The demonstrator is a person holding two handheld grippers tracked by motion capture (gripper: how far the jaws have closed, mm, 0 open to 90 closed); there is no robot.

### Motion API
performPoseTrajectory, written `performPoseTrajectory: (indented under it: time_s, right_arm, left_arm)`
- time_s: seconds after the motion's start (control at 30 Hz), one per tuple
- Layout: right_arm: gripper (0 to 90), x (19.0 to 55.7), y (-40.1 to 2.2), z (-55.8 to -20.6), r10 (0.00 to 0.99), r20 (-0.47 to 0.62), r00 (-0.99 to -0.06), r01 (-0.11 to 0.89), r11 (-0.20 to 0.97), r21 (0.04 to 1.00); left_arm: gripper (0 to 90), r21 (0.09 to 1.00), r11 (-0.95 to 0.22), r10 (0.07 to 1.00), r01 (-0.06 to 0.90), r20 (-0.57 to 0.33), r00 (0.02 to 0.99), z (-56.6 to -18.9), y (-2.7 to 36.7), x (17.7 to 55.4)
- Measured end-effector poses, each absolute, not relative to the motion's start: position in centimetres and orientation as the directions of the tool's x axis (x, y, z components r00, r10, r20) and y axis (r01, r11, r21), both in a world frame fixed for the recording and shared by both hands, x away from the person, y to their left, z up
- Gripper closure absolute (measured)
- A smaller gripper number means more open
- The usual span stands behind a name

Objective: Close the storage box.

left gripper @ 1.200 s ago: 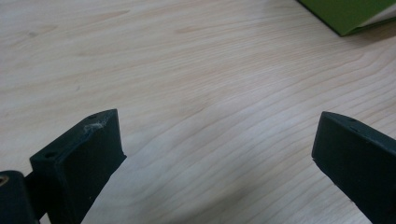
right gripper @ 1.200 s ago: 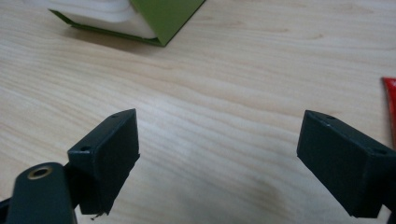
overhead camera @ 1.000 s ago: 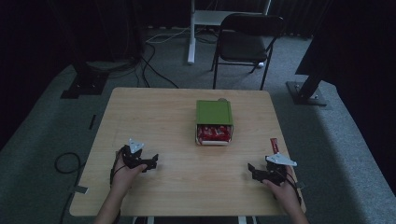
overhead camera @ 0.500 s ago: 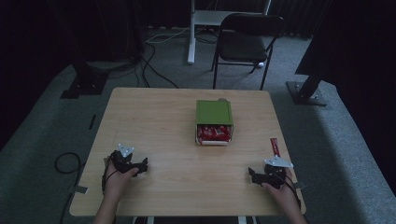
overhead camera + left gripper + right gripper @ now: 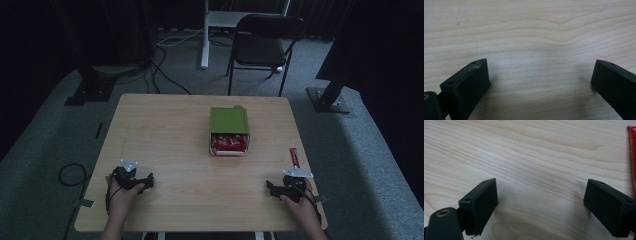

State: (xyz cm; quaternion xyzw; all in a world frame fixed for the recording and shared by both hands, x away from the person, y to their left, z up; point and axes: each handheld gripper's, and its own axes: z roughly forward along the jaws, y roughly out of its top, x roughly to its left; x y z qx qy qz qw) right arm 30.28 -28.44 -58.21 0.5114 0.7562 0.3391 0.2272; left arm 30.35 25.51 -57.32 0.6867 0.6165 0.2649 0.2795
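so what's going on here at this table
A person holds the left gripper and the right gripper low over the near edge of the light wooden table, both open and empty. A green-lidded box of red packets sits mid-table, untouched. A slim red packet lies just beyond the right gripper.

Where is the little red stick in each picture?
High view: the red stick lies near the table's right edge, just beyond the right tool.
Right gripper view: the red stick runs along the right border.
Left gripper view: bare wood before the left tool.
Shared landmark: the table's wood grain.
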Motion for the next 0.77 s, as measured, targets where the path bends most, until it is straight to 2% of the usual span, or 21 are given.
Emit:
performPoseTrajectory:
  time_s: [0.27, 0.77]
  right_arm:
    - [11.1, 30.28, -28.43, -58.22, 0.927, 0.005, -0.375, 0.620, 0.247, 0.745]
    - [11.1, 30.28, -28.43, -58.22, 0.927, 0.005, -0.374, 0.620, 0.246, 0.745]
  left_arm:
    - [2.8, 0.711, -0.061, 0.998, 0.701, 0.020, 0.067, -57.33, 25.53, 30.02]
    - [2.7, 0.710, -0.061, 0.998, 0.701, 0.020, 0.066, -57.33, 25.52, 30.03]
